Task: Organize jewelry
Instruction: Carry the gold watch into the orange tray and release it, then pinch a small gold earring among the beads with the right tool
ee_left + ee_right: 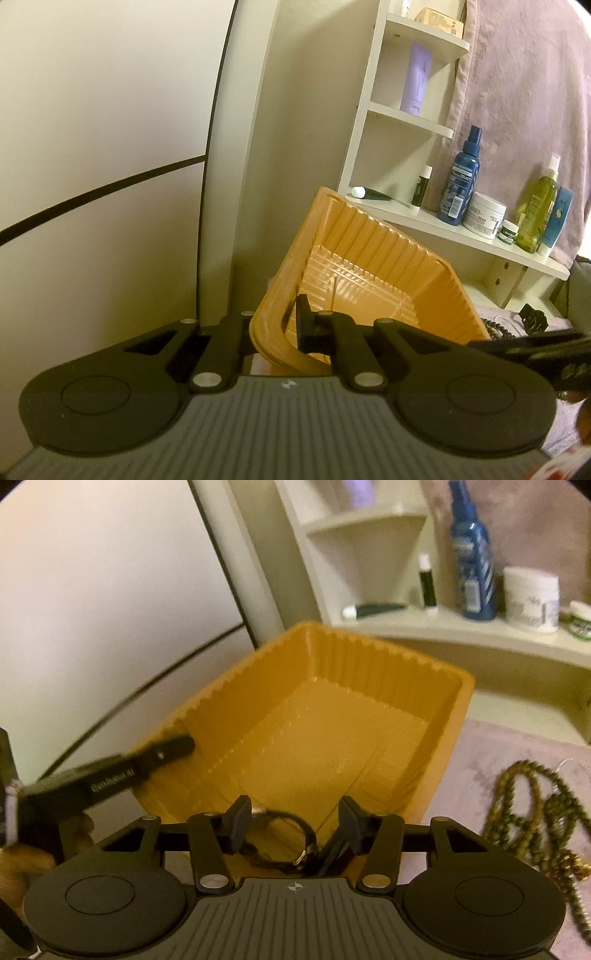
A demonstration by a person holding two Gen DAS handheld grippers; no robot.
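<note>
Tipping threatens: left gripper [295, 325] clamps tray [332, 716] rim; right gripper [293, 825] (released) hangs over watch [284, 845] inside.

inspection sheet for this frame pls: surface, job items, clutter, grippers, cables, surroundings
Surface: pinkish cloth over the table.
Job's things: orange ribbed tray, tilted, its rim clamped by the left gripper; black watch low at the tray's near edge, between the right gripper's open jaws; green bead necklace loose on the cloth, right of the tray.
Clutter: nothing seen on the cloth besides the jewelry.
Grippers: left shut on the tray rim; right gripper open, pads off the watch.
Cables: nothing seen.
Surroundings: white shelf unit with blue spray bottle, white jar, other toiletries.
</note>
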